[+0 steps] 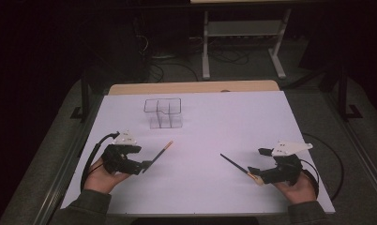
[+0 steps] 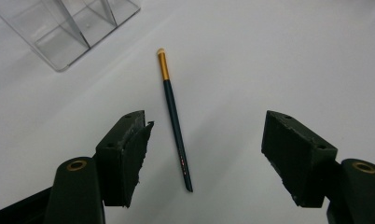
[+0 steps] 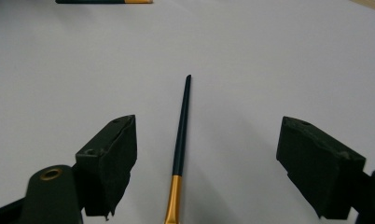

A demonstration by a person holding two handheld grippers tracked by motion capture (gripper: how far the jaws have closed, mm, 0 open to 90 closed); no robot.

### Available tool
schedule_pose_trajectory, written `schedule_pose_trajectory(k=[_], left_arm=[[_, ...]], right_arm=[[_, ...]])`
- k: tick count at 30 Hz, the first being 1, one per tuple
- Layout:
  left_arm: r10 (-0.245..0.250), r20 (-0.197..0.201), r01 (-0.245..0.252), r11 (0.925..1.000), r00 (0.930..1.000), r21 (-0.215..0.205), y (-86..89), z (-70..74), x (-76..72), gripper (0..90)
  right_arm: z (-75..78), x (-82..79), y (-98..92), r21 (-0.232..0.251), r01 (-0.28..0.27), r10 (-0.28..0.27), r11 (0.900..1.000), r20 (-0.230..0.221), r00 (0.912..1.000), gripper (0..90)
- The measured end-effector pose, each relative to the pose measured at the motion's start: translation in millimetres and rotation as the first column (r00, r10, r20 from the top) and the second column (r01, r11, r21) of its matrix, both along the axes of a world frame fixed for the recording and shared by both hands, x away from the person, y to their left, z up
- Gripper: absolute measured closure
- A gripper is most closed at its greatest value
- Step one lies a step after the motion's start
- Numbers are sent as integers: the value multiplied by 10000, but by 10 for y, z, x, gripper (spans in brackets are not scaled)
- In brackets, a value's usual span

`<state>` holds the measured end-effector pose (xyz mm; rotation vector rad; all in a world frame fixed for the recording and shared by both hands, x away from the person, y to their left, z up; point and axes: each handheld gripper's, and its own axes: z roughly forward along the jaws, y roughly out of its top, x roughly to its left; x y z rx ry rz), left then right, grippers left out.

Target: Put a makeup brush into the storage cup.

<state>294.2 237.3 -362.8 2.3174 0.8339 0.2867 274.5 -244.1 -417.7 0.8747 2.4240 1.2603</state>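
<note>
Lying unlabelled between each open gripper (image 2: 206, 158): a brush (image 2: 175, 120).

Wide bare stretch of desk (image 1: 210, 140) is seen between the two brushes, no obstacle in it. Left brush (image 1: 161, 152) lies flat just ahead of left gripper (image 1: 147, 165), well clear of the clear organizer (image 1: 163, 112). The organizer is the one upright obstacle, standing at the far left-centre; open desk is left on its right side and in front. Right brush (image 1: 236, 165) lies flat ahead of right gripper (image 1: 254, 173); nothing else is found near it.
</note>
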Motion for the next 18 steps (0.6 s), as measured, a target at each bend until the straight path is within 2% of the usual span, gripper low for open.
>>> schedule_pose_trajectory(k=[2,4,6,8,10,13,18], left_arm=[[-27,-52,28,9999,10000,109,-33,10,44,310],[44,-93,-44,10000,9999,14,-68,6,82,311],[-27,-193,30,9999,9998,148,-107,-8,120,319],[11,-289,-8,10000,9996,98,-141,-30,151,327],[-8,-413,21,9995,9991,322,-168,-46,196,336],[154,-558,-132,9991,9983,401,-213,-72,256,344],[154,-725,-116,9985,9972,526,-285,-110,347,369]], right_arm=[[2,2,1,-13,-16,16,10000,5,10000,193],[3,3,1,-17,-17,17,10000,0,10000,192],[2,5,3,4,5,-5,10000,-20,10000,192],[3,6,5,-12,11,-11,10000,-13,10000,191],[5,5,7,-27,-5,5,10000,20,10000,189],[10,3,5,-17,-5,5,10000,70,10000,189],[13,4,3,-18,-7,7,10000,80,10000,187]])
